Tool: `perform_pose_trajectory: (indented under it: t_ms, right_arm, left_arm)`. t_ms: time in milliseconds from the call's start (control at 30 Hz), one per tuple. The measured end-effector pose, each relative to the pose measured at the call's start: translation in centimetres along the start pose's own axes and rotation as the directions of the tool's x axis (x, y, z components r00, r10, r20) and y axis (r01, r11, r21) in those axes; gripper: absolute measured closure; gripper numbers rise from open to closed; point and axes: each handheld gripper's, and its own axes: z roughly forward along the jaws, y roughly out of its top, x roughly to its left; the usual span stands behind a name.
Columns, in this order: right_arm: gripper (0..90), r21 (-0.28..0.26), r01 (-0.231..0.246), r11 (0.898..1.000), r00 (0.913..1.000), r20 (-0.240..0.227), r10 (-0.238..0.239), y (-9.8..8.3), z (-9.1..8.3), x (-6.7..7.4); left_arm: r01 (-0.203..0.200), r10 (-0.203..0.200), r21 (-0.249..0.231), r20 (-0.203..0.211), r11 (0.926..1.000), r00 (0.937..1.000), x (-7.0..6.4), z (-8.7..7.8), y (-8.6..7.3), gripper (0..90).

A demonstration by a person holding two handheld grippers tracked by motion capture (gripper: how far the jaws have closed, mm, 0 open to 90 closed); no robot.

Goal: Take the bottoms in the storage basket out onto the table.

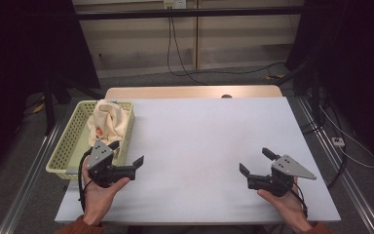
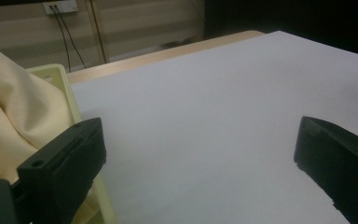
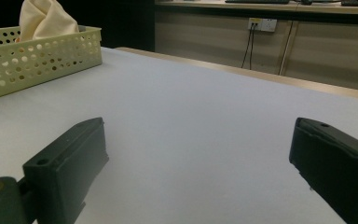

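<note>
A pale green perforated basket (image 1: 65, 148) stands at the table's left edge with a crumpled cream cloth (image 1: 108, 123) in it. My left gripper (image 1: 125, 152) is held just right of the basket's near end, its jaws wide open with nothing between them. In the left gripper view the cloth (image 2: 9, 107) and the basket rim (image 2: 70, 91) lie beside the left jaw. My right gripper (image 1: 255, 161) rests open low over the white tabletop (image 1: 209, 146) at the near right, nothing between its jaws. The right gripper view shows the basket (image 3: 37, 58) far off with the cloth (image 3: 44, 17) rising from it.
A wooden strip (image 1: 195, 92) runs along the table's far edge. Cables (image 1: 175, 53) trail on the floor beyond, and a wall socket (image 3: 260, 23) sits on the far panel. Dark stands flank the table on both sides.
</note>
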Motion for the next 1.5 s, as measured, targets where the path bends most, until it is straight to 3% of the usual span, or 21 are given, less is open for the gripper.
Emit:
perform_pose_trajectory:
  t_ms: [367, 467, 667, 1067, 1233, 1467, 1500]
  right_arm:
    - [4.3, 0.0, 0.008, 1.0, 1.0, 0.004, -0.008, 0.0, -0.1, 0.0]
    - [4.3, -0.001, -0.004, 1.0, 1.0, 0.0, 0.004, 0.1, 0.0, 0.0]
    - [4.3, -0.002, 0.0, 1.0, 1.0, -0.004, 0.0, 0.1, 0.2, -0.1]
    - [4.4, 0.006, -0.003, 1.0, 1.0, -0.005, 0.003, 0.0, 0.1, -0.3]
    - [4.4, 0.009, -0.009, 1.0, 1.0, -0.004, 0.009, -0.1, 0.1, -0.4]
    - [4.5, 0.01, -0.024, 1.0, 0.9997, 0.0, 0.024, -0.1, 0.2, -0.4]
    - [4.4, 0.011, -0.022, 1.0, 0.9998, 0.0, 0.022, -0.1, 0.2, -0.5]
  left_arm:
    - [0.009, -0.009, -0.001, 0.002, 1.0, 1.0, 1.0, -0.7, 0.7, 3.4]
    - [0.009, -0.009, 0.018, 0.013, 0.9998, 0.9999, 1.4, -0.9, 1.1, 4.4]
    - [0.019, -0.019, 0.018, -0.006, 0.9997, 0.9998, 2.4, -1.2, 1.8, 4.4]
    - [0.034, -0.032, 0.054, -0.037, 0.998, 0.9988, 5.1, -0.3, 3.1, 4.7]
    - [0.059, -0.056, 0.051, -0.061, 0.997, 0.9966, 6.6, 0.1, 3.7, 4.5]
    - [0.064, -0.058, 0.072, -0.081, 0.9953, 0.995, 7.8, 0.8, 4.3, 4.3]
    - [0.045, -0.037, 0.086, -0.094, 0.9953, 0.9949, 8.0, 1.1, 4.3, 4.4]
